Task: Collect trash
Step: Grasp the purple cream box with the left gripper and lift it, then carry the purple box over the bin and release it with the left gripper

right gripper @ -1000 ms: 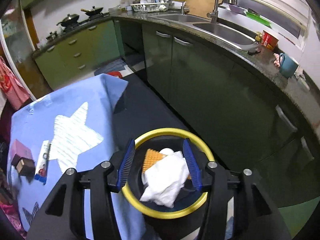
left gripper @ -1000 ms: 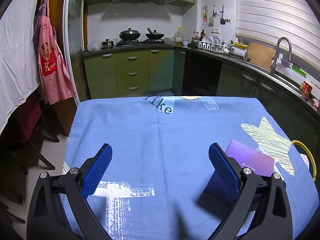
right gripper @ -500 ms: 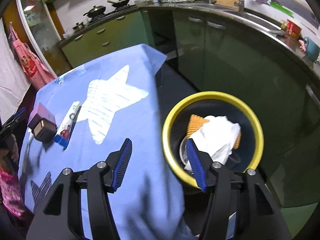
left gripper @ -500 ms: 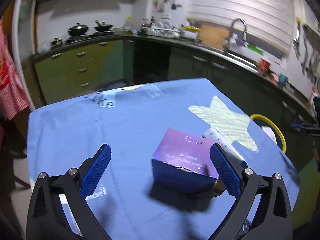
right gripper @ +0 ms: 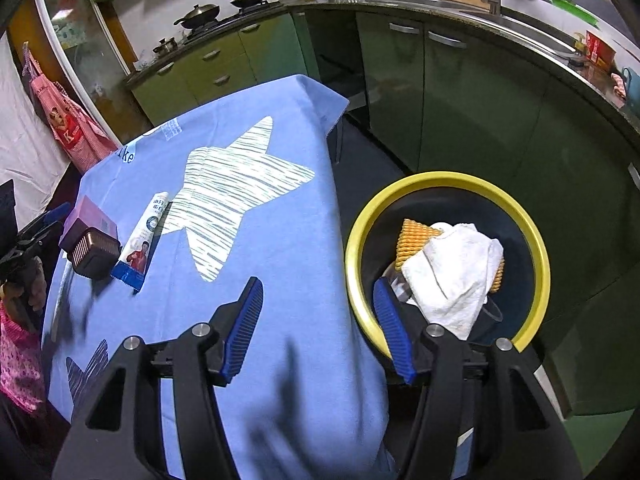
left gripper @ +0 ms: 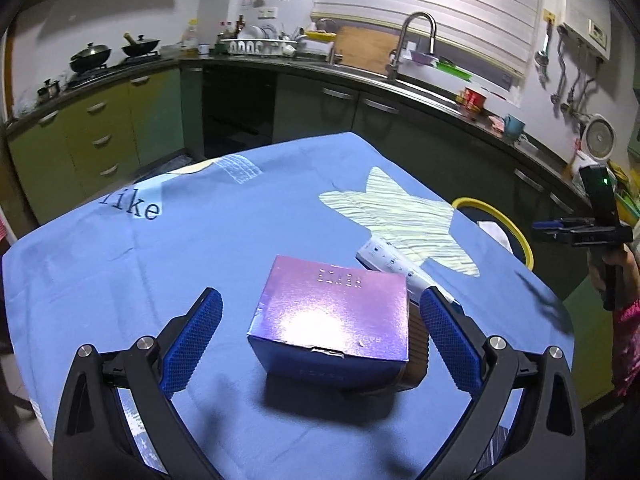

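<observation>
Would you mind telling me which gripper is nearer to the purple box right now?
Left. The left gripper is open, its fingers on either side of the purple box. The right gripper is open over the table's far edge by the yellow-rimmed bin.

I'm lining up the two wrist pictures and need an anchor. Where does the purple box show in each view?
Left wrist: the purple box sits low centre, between the open left claw fingers.
Right wrist: purple box at far left on the tablecloth.
Shared landmark: the pale star print.
</observation>
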### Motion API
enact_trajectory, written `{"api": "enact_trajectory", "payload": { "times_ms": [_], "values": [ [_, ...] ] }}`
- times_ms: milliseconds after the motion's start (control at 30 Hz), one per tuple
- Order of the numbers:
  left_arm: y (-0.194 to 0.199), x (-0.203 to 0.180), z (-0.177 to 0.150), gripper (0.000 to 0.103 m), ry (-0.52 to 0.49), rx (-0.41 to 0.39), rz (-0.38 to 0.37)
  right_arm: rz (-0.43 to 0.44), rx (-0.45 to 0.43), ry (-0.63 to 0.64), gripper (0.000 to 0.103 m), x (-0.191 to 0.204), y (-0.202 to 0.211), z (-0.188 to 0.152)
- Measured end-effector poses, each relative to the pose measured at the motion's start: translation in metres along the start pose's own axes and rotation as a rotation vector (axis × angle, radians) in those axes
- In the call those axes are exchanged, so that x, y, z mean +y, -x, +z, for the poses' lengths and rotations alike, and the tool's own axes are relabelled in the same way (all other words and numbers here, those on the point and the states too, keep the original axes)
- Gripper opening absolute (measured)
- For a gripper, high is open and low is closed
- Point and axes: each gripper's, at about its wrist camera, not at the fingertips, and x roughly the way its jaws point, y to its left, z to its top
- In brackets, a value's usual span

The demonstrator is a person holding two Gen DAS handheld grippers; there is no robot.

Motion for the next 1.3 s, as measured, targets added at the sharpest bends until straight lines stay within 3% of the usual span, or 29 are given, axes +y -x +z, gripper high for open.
{"api": "enact_trajectory", "payload": {
  "times_ms": [233,467,667,1033,1300],
  "values": [
    [-0.017,-0.005,0.002,0.097,-0.051,0.034,0.000,0.009,0.008,0.014,0.058,0.006,-0.003,0.001],
    [-0.030,-0.002,0.001,0.079,-0.075,0.080,-0.016,0.014,0.015,0.022,0.058,0.009,-0.005,0.001],
    [-0.033,0.002,-0.002,0.077,-0.067,0.081,-0.042,0.018,0.027,0.028,0.058,0.011,-0.007,-0.001],
    [0.002,-0.002,0.016,0.077,-0.087,0.019,0.052,0.027,0.016,0.036,0.058,0.016,-0.004,-0.001],
    [0.024,-0.035,0.041,0.077,-0.130,-0.010,0.093,0.030,-0.013,0.029,0.058,0.010,0.009,-0.005]
  ]
}}
